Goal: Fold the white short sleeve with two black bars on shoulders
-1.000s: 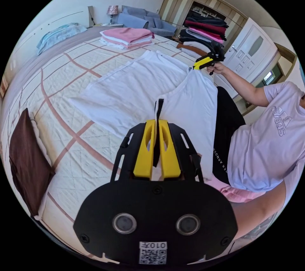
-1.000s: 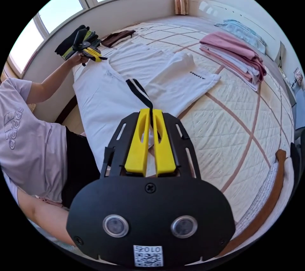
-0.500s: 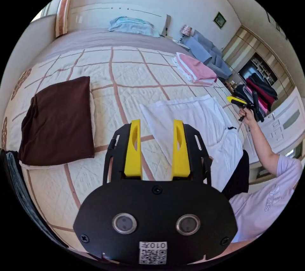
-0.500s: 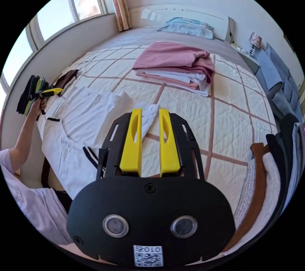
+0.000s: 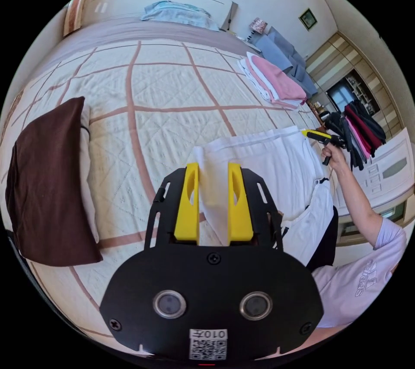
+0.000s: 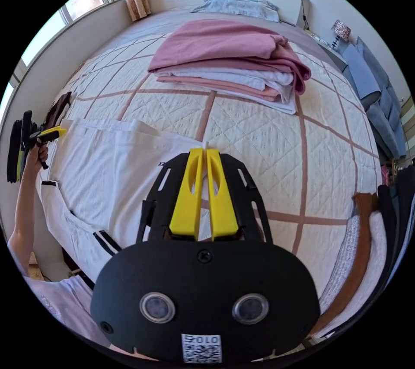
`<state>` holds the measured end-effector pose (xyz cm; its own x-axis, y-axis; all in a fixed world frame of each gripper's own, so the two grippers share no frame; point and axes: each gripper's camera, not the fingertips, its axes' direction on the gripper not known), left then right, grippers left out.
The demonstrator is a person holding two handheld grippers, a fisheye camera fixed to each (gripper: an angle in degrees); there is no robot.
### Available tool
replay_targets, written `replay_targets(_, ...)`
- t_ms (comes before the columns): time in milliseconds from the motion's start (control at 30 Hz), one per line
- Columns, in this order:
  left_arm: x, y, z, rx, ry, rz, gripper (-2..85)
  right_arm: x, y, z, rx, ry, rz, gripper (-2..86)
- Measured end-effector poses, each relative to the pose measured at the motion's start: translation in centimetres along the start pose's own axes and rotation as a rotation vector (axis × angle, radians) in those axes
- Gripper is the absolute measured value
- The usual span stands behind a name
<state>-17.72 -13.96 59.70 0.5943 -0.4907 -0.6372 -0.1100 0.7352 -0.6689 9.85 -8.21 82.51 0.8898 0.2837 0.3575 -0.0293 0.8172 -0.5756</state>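
Left gripper view: left gripper point(image 5: 213, 200) over the near part of the cream quilted bed with brown grid lines point(image 5: 164, 127), yellow jaws spread, not yet pinching. Corner of the white short-sleeve shirt w/ two black shoulder bars point(image 5: 268, 161) sits right between them, cloth running away toward the bed's near edge where the person stands. Shirt's long axis lies along that edge, roughly gripper to gripper. Right gripper point(image 5: 317, 135) at the far end of the shirt, held in a hand; can't tell its jaw state from here. Folded brown cloth point(image 5: 47, 183) well apart, toward the bed's other side.

Right gripper view: right gripper point(image 6: 202, 194) w/ jaws pressed nearly together over the shirt's hem corner; looks pinched, cloth between them hard to make out. Shirt spreads from there toward the near edge. Folded pink-and-white pile point(image 6: 233, 62) well beyond, toward the headboard. Judgement: left closes next, then both corners lift together.
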Motion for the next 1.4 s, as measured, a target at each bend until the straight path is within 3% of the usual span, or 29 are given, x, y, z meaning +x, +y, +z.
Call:
replay_targets(67, 0.0, 0.4, -0.6, 0.033, -0.055, 0.008, 2.9, 2.1, 0.9, -1.6, 0.019, -0.036, 0.024, 2.3)
replay_targets(333, -2.9, 4.0, -5.5, 0.318, 0.009, -0.112, 0.1, 4.1, 3.6, -4.9, 0.181, -0.189, 0.022, 2.4)
replay_targets(467, -3.1, 4.6, -3.8, 0.213, 0.048, -0.125, 0.0, 4.0, 4.1, -1.9, 0.017, -0.133, 0.09, 2.8)
replay_targets(667, -4.2, 6.5, -6.0, 0.322, 0.19, -0.199, 0.1, 1.7, 6.2, -7.0, 0.149, -0.139, 0.01, 3.4)
replay_targets(767, -2.1, 8.0, -8.4, 0.426, 0.294, -0.048, 0.0, -0.3, 9.3, -11.7, 0.293, -0.178, -0.083, 3.6)
replay_targets(833, 1.0, 10.1, -10.9, 0.475, 0.343, 0.163, 0.0, -1.8, 12.5, -14.6, 0.372, -0.187, -0.164, 3.6)
replay_targets(967, 6.3, 16.8, -15.6, 0.524, 0.433, 0.597, -0.1, -5.8, 25.0, -21.1, 0.592, -0.288, -0.538, 3.6)
replay_targets(1067, 9.3, 23.5, -16.9, 0.395, 0.447, 0.843, -0.1, -6.9, 32.9, -20.7, 0.499, -0.352, -0.682, 3.6)
replay_targets(1167, 10.1, 27.3, -14.9, 0.203, 0.399, 0.822, -0.1, -7.4, 36.3, -16.1, 0.228, -0.328, -0.621, 3.6)
replay_targets(1300, 11.5, 29.2, -11.4, 0.036, 0.308, 0.772, -0.1, -9.6, 37.8, -13.1, 0.125, -0.285, -0.619, 3.6)
replay_targets(1400, 11.8, 29.6, -10.6, 0.016, 0.275, 0.746, -0.1, -10.6, 37.7, -12.2, 0.091, -0.261, -0.615, 3.6)
